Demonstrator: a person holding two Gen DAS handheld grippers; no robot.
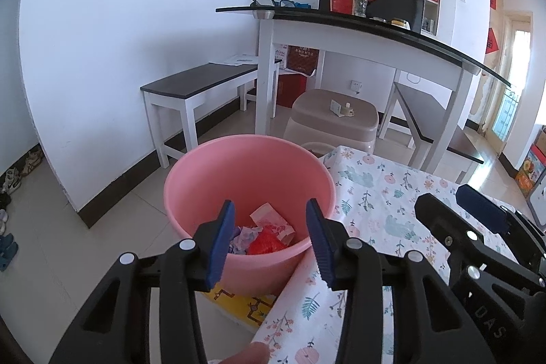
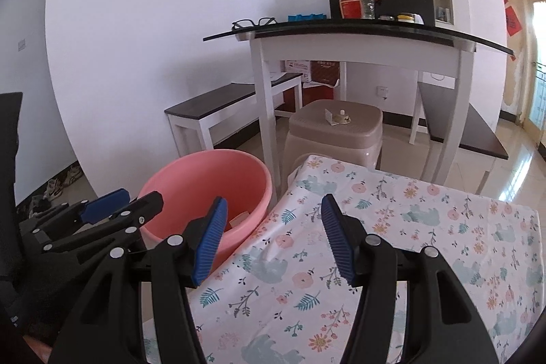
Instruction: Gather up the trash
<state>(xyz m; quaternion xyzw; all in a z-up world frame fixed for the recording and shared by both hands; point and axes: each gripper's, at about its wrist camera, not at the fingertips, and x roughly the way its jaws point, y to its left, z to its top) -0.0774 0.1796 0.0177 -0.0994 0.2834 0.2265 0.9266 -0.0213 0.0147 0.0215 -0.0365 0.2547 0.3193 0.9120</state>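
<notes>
Left tongs (image 1: 269, 241) hang open and empty directly above the pink bucket (image 1: 211, 173); right tongs (image 2: 273, 237), open, over the bench (image 2: 426, 227).

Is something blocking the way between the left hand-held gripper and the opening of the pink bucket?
Nothing visible does. The left hand-held gripper hangs open and empty over the pink bucket, whose mouth is uncovered, with wrappers at the bottom.

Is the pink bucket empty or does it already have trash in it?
Not empty. The pink bucket holds crumpled wrappers at its bottom, pink, red and purple pieces, well below the rim.
</notes>
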